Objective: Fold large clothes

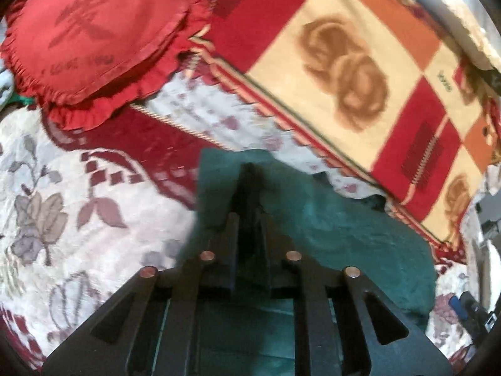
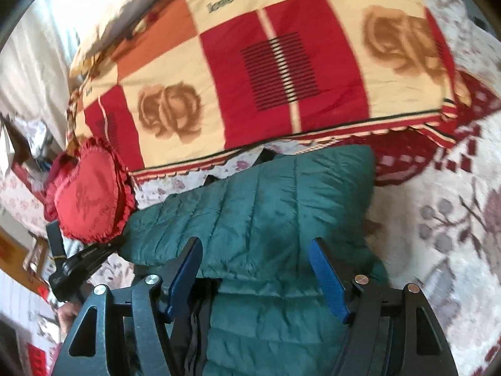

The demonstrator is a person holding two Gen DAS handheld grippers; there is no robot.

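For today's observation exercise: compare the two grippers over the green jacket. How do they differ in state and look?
The left gripper has its fingers pressed together, shut over the green quilted jacket; the right gripper stands wide open with a clear gap above it. The left's fingers look black; the right's pads are blue. Both point toward the checked blanket on the bed.

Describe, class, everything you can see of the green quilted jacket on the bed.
The green quilted jacket is teal, puffy, with stitched channels and a slightly shiny, nylon-like shell. It lies crumpled, partly folded over itself, on the floral bedspread, below the checked rose blanket and beside the red heart cushion. A dark lining shows near the bottom. The right gripper stands open over it; the left gripper looks closed above it.
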